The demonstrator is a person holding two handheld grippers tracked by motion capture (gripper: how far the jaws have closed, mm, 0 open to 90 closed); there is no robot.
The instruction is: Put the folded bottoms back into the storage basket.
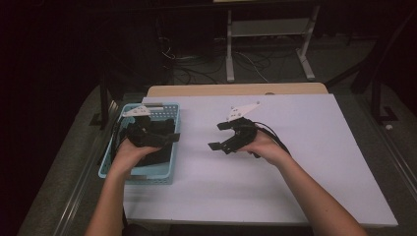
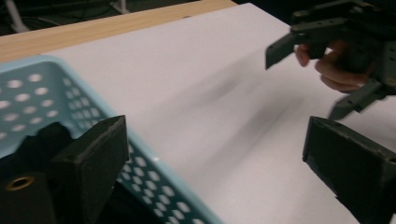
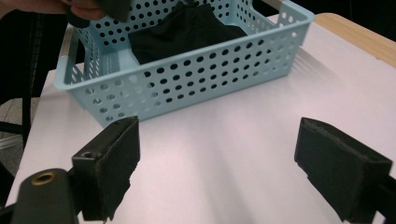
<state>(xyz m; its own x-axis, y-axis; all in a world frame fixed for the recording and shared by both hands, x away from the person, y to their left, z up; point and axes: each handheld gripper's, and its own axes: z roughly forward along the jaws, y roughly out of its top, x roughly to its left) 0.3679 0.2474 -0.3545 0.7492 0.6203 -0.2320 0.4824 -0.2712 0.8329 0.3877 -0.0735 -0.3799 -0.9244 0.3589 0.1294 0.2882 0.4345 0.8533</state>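
The left gripper (image 1: 169,137) is held wide-jawed with nothing between its pads, its forearm reaching in from below, while the right gripper (image 1: 220,136), likewise spread and bare, is pointed leftward from a bent wrist.

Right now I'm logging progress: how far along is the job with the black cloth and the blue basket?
Done: the black cloth lies inside the blue basket. In hand: nothing; the left hand-held gripper over the basket and the right hand-held gripper over the white table are both open, empty. Left: nothing else visible to load.
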